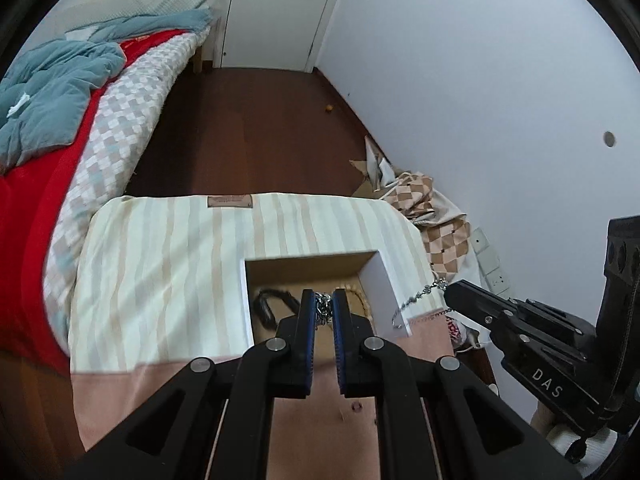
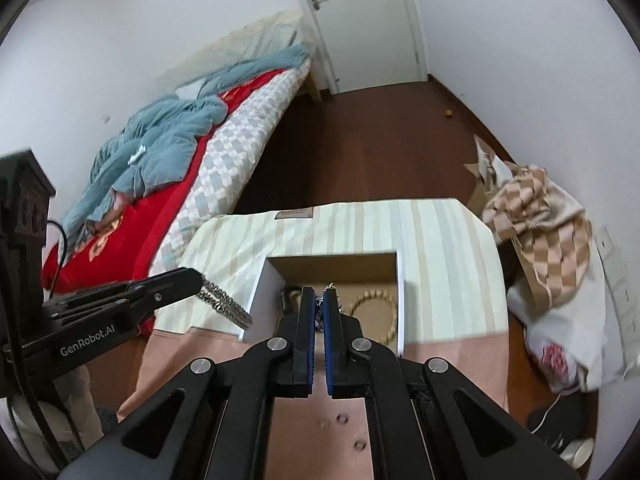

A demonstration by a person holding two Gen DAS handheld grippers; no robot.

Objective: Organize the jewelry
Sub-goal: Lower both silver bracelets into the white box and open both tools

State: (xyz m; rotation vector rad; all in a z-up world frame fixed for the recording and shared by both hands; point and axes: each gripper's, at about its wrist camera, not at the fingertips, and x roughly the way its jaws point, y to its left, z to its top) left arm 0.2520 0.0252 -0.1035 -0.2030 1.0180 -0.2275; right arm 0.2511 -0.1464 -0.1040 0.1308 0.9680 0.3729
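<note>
light: even, bright indoor | fisheye edge warp, dark corners | slight motion blur

thick silver chain (image 2: 226,306): doubled, hanging clear beside the box's left wall | thin silver chain (image 1: 416,299): dangling past the right wall | open white box (image 1: 382,280): cardboard floor; beaded ring (image 2: 374,318) lying flat; dark item (image 1: 270,304)

Both grippers (image 1: 324,300) (image 2: 319,304) clamped, angled downward
</note>
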